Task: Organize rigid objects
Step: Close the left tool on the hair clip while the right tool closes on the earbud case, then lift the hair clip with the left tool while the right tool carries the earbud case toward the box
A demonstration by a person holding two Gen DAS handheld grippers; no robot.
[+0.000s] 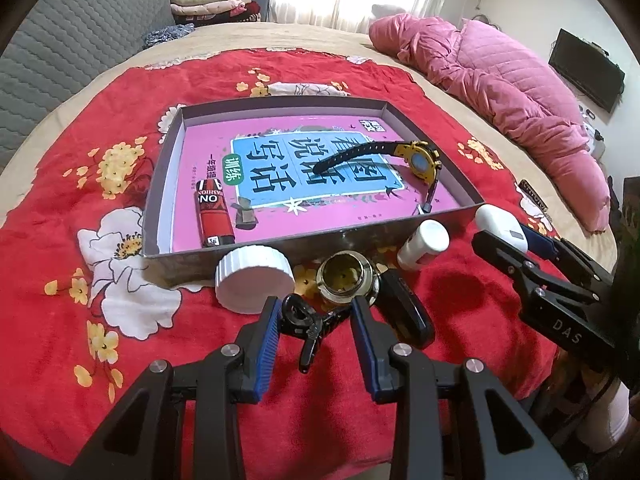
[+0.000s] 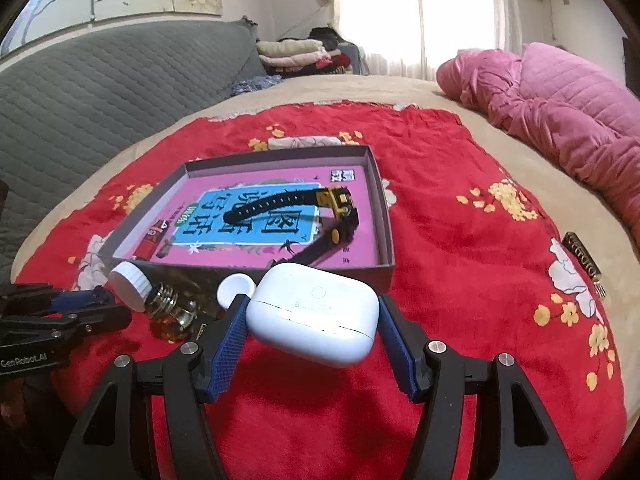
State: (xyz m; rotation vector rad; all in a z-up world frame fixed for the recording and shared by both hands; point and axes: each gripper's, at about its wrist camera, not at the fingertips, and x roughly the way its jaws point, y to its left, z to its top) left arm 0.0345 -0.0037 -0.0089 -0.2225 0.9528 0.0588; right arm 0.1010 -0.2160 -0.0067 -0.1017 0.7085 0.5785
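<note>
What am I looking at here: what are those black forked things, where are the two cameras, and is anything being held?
No robot here: a person carries a handheld gripper in each hand, each with a fisheye camera looking along its blue-padded jaws. In the right wrist view, the right gripper is shut on a white earbud case, lifted off the red floral blanket. In the left wrist view, the left gripper straddles a small black clip-like item; whether it grips it is unclear. A shallow box already holds a yellow watch and a red lighter. Before it lie a white lid, a lidless glass bottle and a white tube.
</note>
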